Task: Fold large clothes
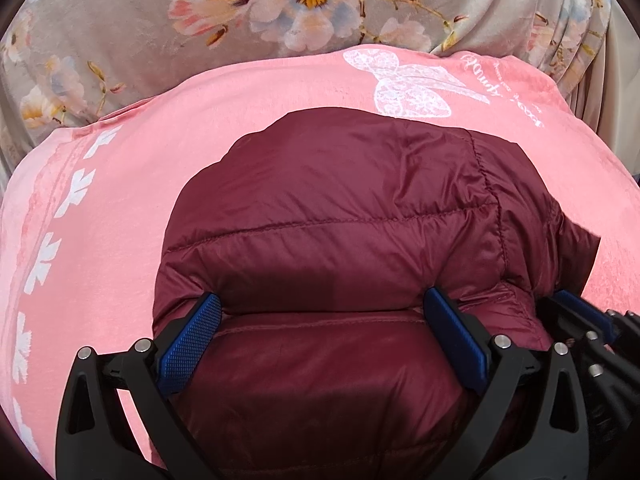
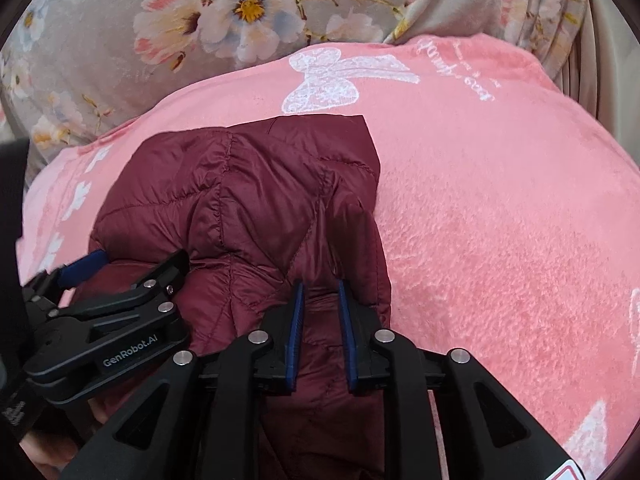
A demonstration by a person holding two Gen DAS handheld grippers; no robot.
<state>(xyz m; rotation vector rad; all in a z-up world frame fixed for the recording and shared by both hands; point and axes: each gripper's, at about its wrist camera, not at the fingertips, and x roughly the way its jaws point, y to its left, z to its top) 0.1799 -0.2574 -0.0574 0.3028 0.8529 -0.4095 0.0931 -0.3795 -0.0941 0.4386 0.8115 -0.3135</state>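
Observation:
A maroon quilted puffer jacket lies folded in a bundle on a pink blanket; it also shows in the right wrist view. My left gripper is wide open, its blue pads set around the near folded layer of the jacket. My right gripper has its pads close together with a narrow fold of the jacket's right edge between them. In the right wrist view the left gripper sits at the left, on the jacket. In the left wrist view the right gripper shows at the right edge.
The pink blanket has a white butterfly print and white leaf shapes along its left side. Behind it lies grey floral fabric, with pleated folds at the far right.

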